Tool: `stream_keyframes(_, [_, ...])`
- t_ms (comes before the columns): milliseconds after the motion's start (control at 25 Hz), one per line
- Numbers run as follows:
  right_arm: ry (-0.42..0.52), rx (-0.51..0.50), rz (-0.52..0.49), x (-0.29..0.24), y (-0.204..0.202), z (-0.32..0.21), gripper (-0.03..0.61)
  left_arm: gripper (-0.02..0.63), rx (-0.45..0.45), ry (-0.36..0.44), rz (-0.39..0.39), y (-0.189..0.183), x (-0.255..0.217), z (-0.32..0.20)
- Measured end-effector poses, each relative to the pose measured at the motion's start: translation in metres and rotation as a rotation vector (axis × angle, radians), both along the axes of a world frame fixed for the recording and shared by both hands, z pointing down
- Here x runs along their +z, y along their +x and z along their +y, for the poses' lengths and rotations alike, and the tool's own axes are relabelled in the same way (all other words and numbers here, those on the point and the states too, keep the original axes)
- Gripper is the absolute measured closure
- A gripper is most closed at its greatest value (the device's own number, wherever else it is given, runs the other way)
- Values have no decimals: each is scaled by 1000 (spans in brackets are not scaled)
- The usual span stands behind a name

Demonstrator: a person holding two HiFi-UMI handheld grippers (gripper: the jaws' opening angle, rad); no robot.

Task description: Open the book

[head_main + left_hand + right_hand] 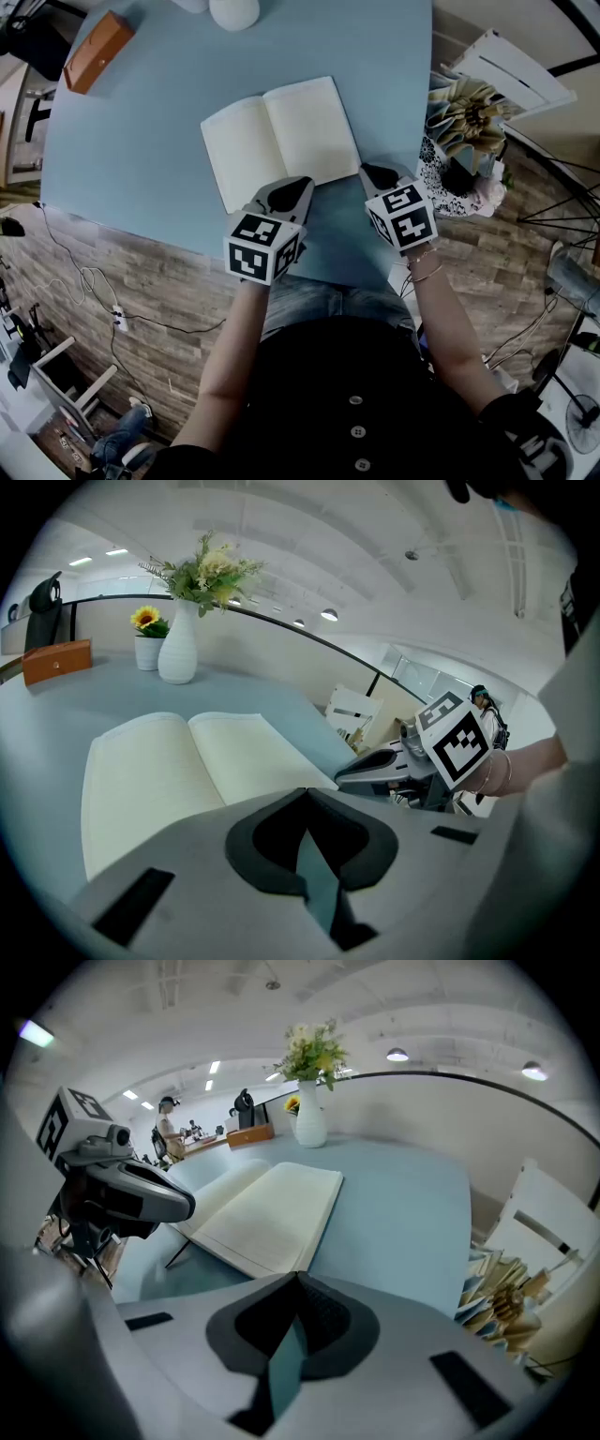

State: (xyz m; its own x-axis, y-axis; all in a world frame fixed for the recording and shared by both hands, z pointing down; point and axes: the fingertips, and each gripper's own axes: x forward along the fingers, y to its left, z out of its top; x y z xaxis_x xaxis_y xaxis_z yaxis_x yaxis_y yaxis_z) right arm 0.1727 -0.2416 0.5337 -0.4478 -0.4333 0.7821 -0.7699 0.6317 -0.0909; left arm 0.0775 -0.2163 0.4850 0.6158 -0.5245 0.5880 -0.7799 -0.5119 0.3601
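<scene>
Head view: the book [281,141] is seen lying open and flat on the blue bench [141,122], with its spine running away from the person and slightly tilted. The left gripper [302,185] is held at the near edge of the book, close to the spine. The right gripper [376,172] is held just beside the near right corner. Both pairs of fingers [267,832] are closed together, and nothing is held between them. The opening is judged to be done already.
</scene>
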Motion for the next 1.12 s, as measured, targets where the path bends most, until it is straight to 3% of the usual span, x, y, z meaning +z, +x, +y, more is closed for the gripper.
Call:
stream_keyframes(600, [52,12,49,-3,0,1,575,601,-35,43,26,-17,-14,2])
stream_keyframes(800, [66,43,94,-6,3,-2,520,601,-37,93,34,-28,-26,3])
stream_keyframes(920, [97,78,79,-16,6,-4,480,601,-31,119,30,-34,-32,4])
stream_keyframes(1120, [173,123,-3,-46,-4,-8,483,601,-15,178,29,-44,-44,2])
